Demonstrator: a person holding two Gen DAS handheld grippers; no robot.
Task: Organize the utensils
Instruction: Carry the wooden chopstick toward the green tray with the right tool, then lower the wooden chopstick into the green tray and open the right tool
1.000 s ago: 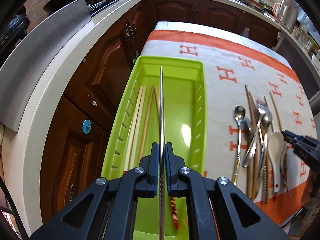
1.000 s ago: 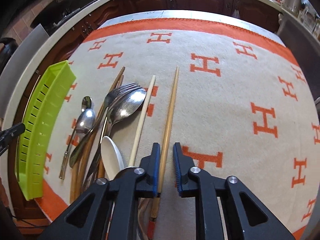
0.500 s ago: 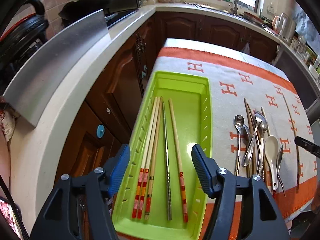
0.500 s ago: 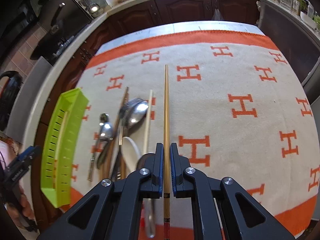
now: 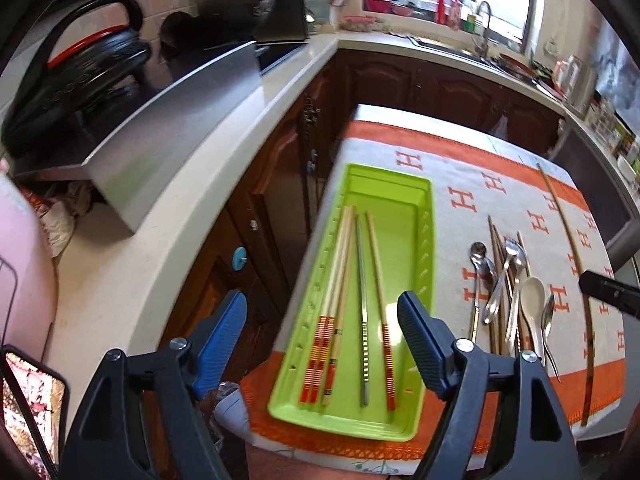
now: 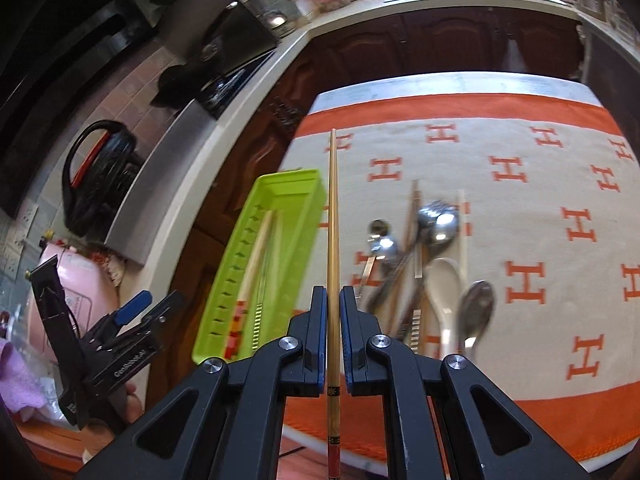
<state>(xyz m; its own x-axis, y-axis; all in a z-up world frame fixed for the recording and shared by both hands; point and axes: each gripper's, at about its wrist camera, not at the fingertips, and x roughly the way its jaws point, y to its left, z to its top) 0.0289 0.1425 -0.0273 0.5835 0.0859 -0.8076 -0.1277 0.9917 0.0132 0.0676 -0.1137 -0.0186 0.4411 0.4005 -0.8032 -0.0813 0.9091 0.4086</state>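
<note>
Tray (image 5: 427, 240): you have a lime-green plastic tray lying flat at the left edge of the cloth-covered surface, long side pointing away from you.
Chopsticks in tray (image 5: 338, 276): three pale wooden ones with red-and-yellow banded ends lie lengthwise, two touching along the left wall, a third apart to the right.
Metal chopstick (image 5: 362, 312): it lies straight between them, ridged end toward you.
Held chopstick (image 6: 333, 240): your right tongs (image 6: 332, 336) clamp a slim bamboo stick with a red decorated end, raised and pointing away.
Loose pile (image 5: 508, 280): steel spoons, a fork, a white ceramic spoon (image 5: 533, 300) and wooden chopsticks overlap right of the tray.
</note>
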